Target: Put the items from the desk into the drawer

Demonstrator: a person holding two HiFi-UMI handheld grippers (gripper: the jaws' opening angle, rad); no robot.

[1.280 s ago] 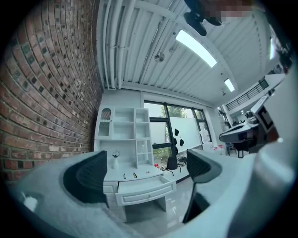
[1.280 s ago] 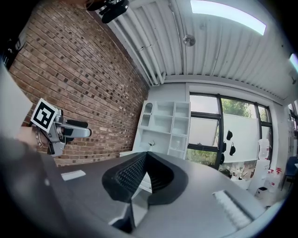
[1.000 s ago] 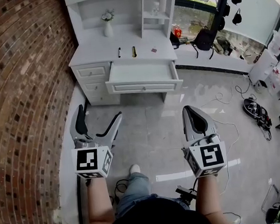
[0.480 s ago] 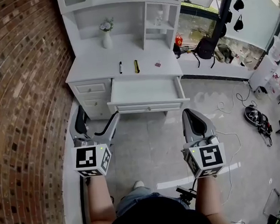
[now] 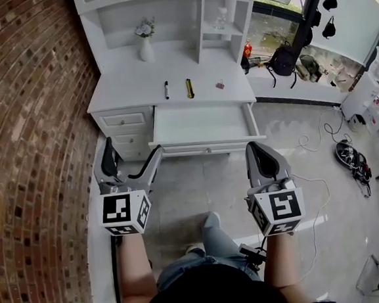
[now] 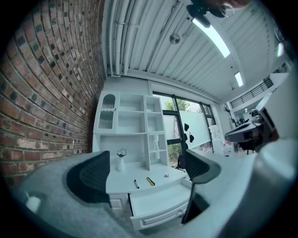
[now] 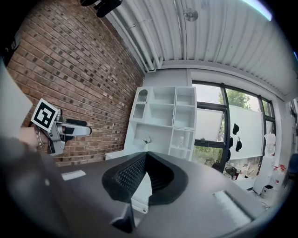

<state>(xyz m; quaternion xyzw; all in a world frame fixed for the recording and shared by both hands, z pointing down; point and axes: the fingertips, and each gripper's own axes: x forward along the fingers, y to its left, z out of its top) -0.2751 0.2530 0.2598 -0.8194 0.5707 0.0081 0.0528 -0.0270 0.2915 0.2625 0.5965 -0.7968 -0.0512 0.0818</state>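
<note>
A white desk [image 5: 131, 86] with a hutch stands against the brick wall, and its middle drawer [image 5: 203, 123] is pulled out and empty. On the desktop lie a black marker [image 5: 166, 89], a yellow pen-like item [image 5: 188, 88] and a small pink clip [image 5: 220, 84]. The same three lie on the desk in the left gripper view: marker [image 6: 136, 183], yellow item [image 6: 150, 181], clip [image 6: 166, 175]. My left gripper [image 5: 132, 164] is open and empty, short of the desk over the floor. My right gripper [image 5: 261, 161] is shut with nothing in it, also short of the drawer front.
A white vase with flowers [image 5: 145, 44] stands at the back of the desk. A brick wall [image 5: 23, 129] runs along the left. Cables [image 5: 352, 160] and bags [image 5: 281, 59] lie on the floor and sill at the right. The person's leg [image 5: 213, 234] shows between the grippers.
The view has drawn closer to the desk, which now sits lower and larger in the head view. Both grippers keep their states.
</note>
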